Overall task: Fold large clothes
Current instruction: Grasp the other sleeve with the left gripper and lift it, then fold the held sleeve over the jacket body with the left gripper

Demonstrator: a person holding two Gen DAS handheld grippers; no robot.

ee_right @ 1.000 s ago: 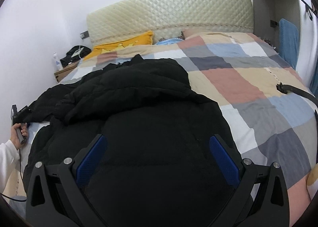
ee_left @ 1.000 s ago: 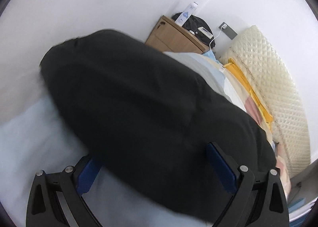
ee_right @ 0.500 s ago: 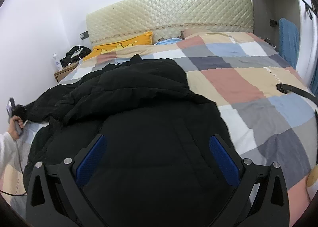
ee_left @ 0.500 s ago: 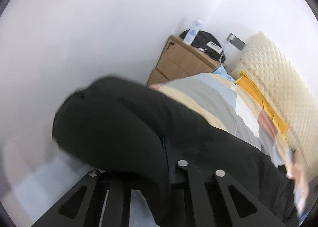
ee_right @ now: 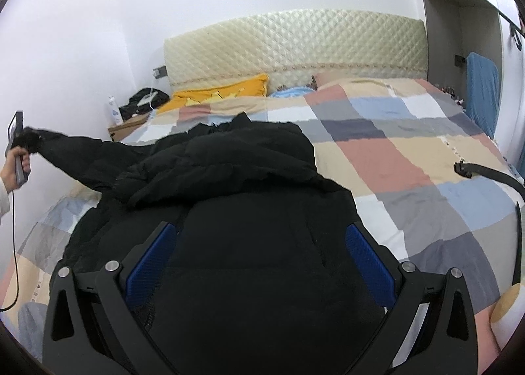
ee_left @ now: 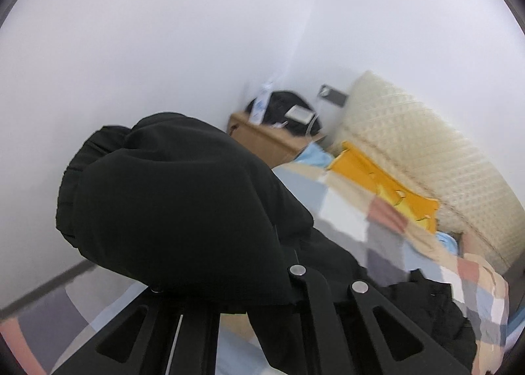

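Observation:
A large black padded jacket (ee_right: pixel 242 197) lies spread on the checked bed cover (ee_right: pixel 410 152). My left gripper (ee_left: pixel 279 263) is shut on the jacket's left sleeve (ee_left: pixel 170 197) near the cuff and holds it up off the bed; in the right wrist view that gripper (ee_right: pixel 18 142) is at the far left with the sleeve (ee_right: pixel 82 158) stretched out to it. My right gripper (ee_right: pixel 259 260) is open, its blue pads (ee_right: pixel 147 260) wide apart over the jacket's lower body, holding nothing.
A cream quilted headboard (ee_right: pixel 295 43) and a yellow pillow (ee_right: pixel 223 93) are at the far end. A wooden nightstand (ee_right: pixel 128 127) with a black bag and a bottle stands by the left wall. A black strap (ee_right: pixel 482 171) lies on the cover at right.
My left gripper closed on the sleeve and lifted it up and outward to the left, pulling the sleeve straight. My right gripper stayed open over the jacket.

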